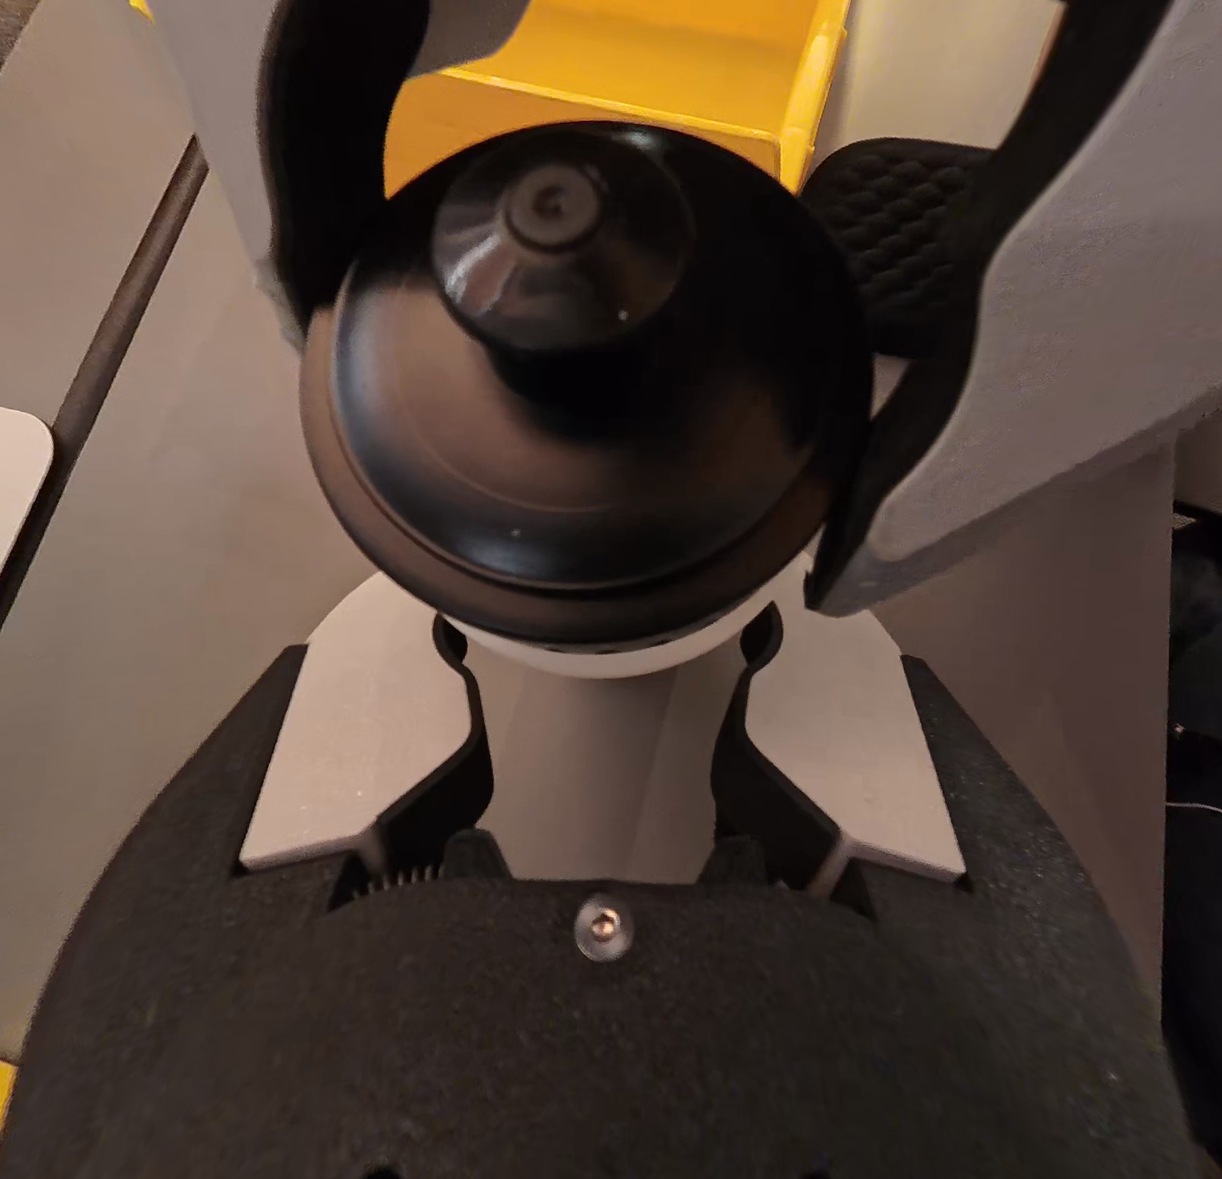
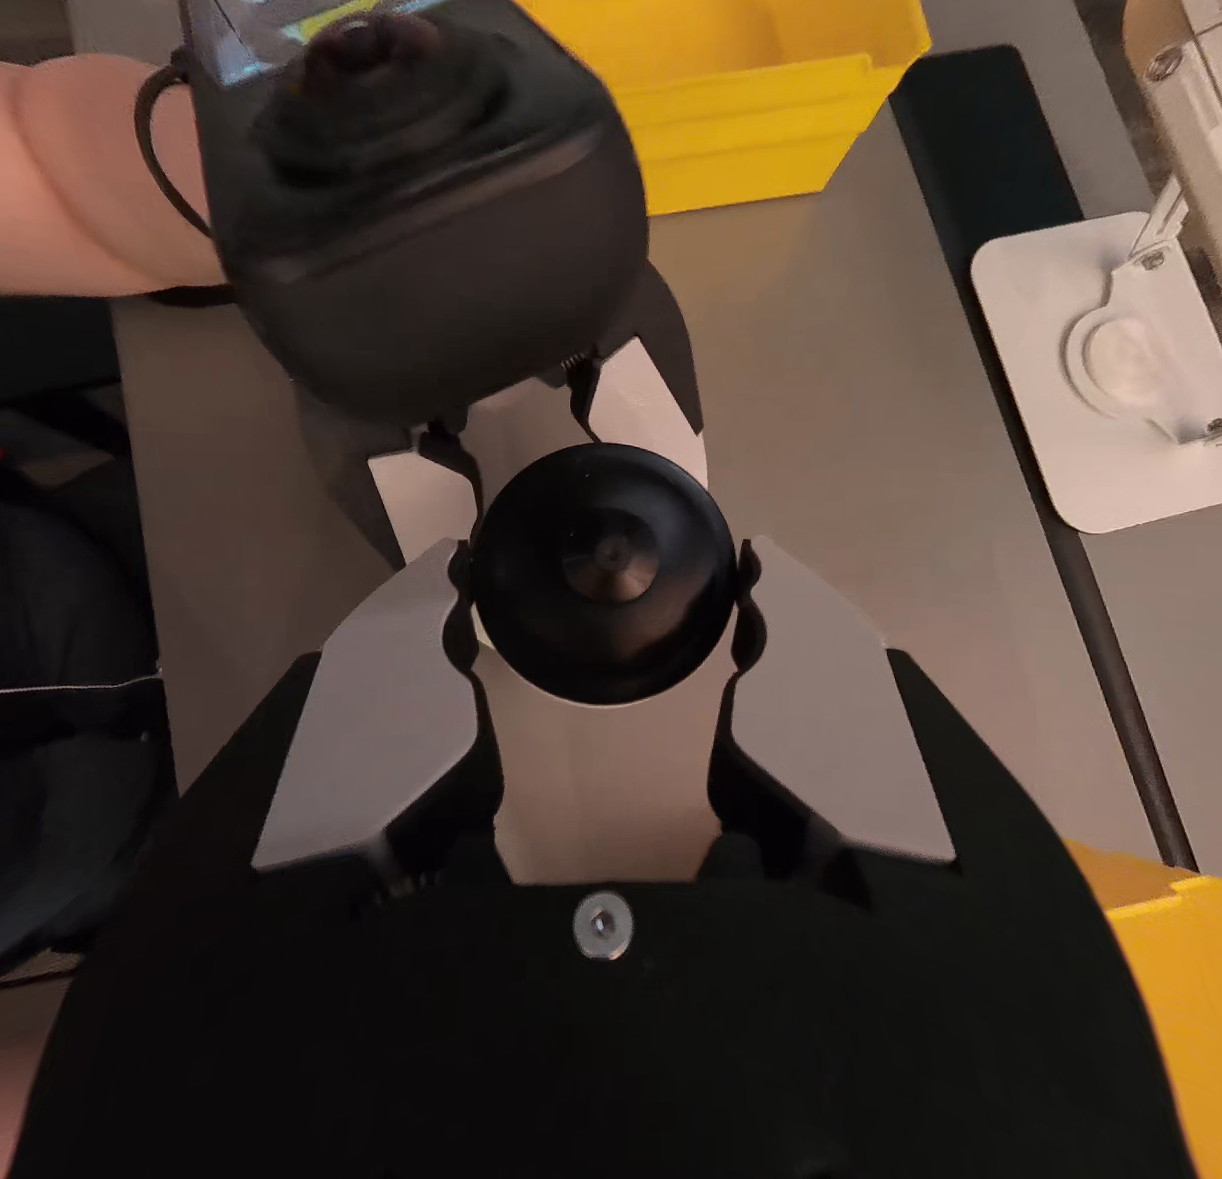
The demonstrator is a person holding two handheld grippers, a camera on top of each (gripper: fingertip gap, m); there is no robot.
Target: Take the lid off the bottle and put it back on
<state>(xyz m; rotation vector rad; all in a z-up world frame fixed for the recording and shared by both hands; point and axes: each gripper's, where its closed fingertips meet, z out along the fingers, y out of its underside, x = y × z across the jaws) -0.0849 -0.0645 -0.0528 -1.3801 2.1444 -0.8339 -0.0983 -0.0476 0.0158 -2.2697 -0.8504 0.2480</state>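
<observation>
A white bottle (image 1: 595,661) carries a round black lid (image 1: 569,433) with a knob on top. The lid sits on the bottle's mouth. My left gripper (image 1: 605,638) is shut on the bottle just under the lid. In the right wrist view my right gripper (image 2: 603,555) is shut on the lid (image 2: 602,618), one finger pressed against each side of its rim. The bottle's pale body (image 2: 595,737) shows below the lid. The left gripper (image 2: 529,453) comes in from the top of that view. One of the right gripper's fingers (image 1: 926,386) reaches down beside the lid in the left wrist view.
A yellow bin (image 2: 727,89) stands on the grey table behind the bottle and also shows in the left wrist view (image 1: 628,76). A white plate with a metal bracket (image 2: 1091,367) lies to the right. A second yellow bin (image 2: 1157,935) is at the near right. A person's hand (image 2: 79,175) holds the left gripper. The tips of one gripper are about 7 cm away from the tips of the other.
</observation>
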